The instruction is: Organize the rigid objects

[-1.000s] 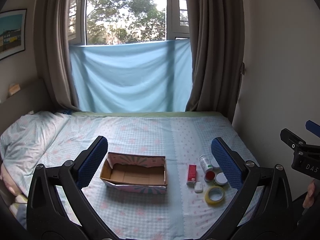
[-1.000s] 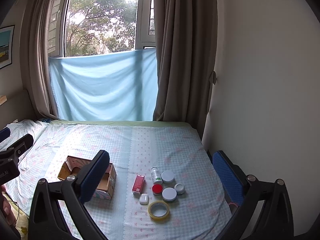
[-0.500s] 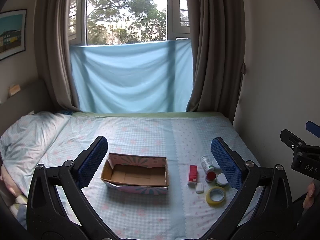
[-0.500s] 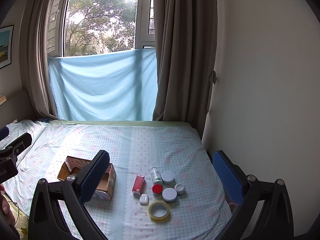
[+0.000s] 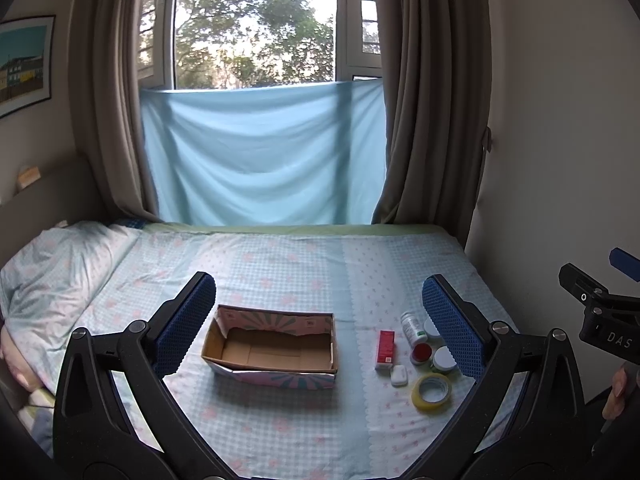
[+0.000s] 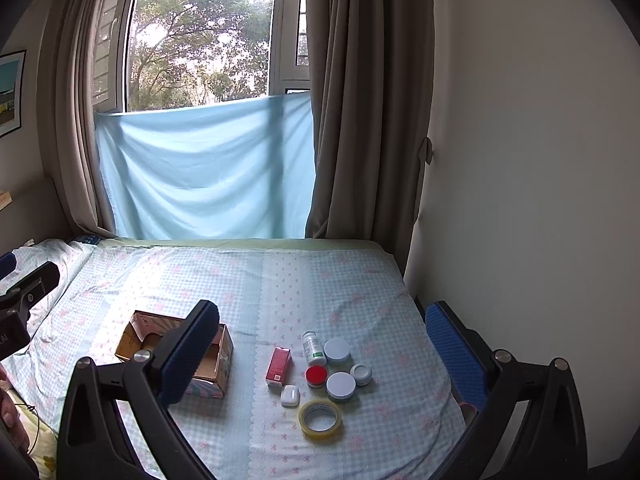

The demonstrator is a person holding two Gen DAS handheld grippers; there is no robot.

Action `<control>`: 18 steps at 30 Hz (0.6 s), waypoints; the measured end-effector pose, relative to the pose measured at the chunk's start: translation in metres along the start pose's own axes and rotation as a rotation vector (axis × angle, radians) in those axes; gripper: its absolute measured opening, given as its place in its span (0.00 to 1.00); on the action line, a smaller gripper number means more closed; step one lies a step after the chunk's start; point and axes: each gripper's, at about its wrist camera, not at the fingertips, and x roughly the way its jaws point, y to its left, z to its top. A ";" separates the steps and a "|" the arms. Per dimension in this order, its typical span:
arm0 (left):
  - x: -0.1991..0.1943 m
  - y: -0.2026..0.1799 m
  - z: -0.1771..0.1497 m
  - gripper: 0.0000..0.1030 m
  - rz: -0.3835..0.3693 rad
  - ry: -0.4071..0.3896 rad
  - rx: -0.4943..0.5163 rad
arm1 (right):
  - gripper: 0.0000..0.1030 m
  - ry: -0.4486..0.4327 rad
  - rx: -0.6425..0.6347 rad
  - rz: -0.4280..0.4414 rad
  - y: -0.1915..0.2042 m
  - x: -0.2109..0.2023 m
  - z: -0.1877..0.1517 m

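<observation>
Bedroom, checked bed [image 5: 280,264] under curtained window. Both claws, left claw [image 5: 320,320] and right claw [image 6: 320,344], gape empty above it. Cardboard box [image 5: 272,346] mid-bed; pill bottle [image 6: 313,347], red carton [image 6: 279,365], jars and tape roll [image 6: 320,419] clustered toward right edge. Risk: soft bedding lets round jars tip or roll when nudged.

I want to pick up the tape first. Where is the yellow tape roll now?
The yellow tape roll lies flat on the bed, nearest the camera in the cluster right of the cardboard box, just in front of the small white case.
</observation>
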 end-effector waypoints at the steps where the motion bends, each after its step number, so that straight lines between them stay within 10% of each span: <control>1: 0.000 0.000 0.000 1.00 0.001 0.000 0.000 | 1.00 0.000 0.000 0.000 0.000 0.000 0.000; 18: 0.004 0.003 0.000 1.00 -0.031 0.010 0.000 | 1.00 0.000 0.003 -0.016 0.001 -0.002 0.002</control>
